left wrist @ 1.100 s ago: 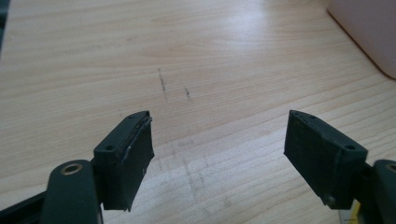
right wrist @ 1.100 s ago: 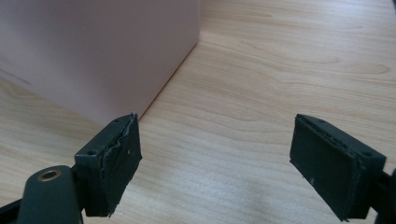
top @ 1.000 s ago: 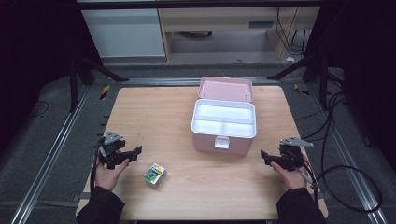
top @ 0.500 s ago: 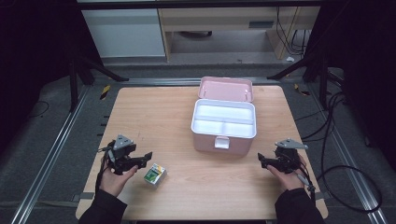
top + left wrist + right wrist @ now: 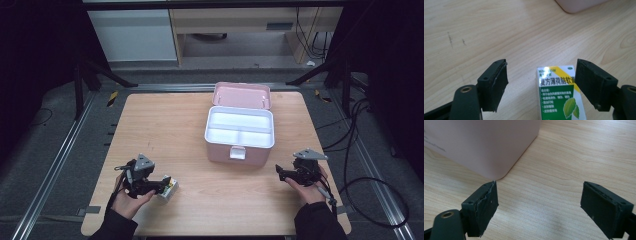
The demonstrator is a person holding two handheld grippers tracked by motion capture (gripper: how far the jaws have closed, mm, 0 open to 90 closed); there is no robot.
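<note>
A small white and green medicine box (image 5: 167, 188) (image 5: 560, 96) with a yellow stripe lies flat near the table's front left. My left gripper (image 5: 159, 185) (image 5: 541, 86) is open around it, the box lying between the jaws and closer to the right one, with gaps on both sides. An open pink case (image 5: 240, 134) with a white divided tray inside stands mid-table, its lid tipped back. My right gripper (image 5: 281, 173) (image 5: 539, 207) is open and empty at the front right, with the case's rounded corner (image 5: 499, 167) just ahead of its left jaw.
The wooden table (image 5: 165, 130) has bare room left of the case. Cables (image 5: 360, 145) trail over the floor to the right. Metal rails (image 5: 55, 165) run along both table sides, and dark stand legs rise behind.
My left gripper has moved right and toward the front edge until its jaws straddle the medicine box. My right gripper has edged slightly left toward the case.
</note>
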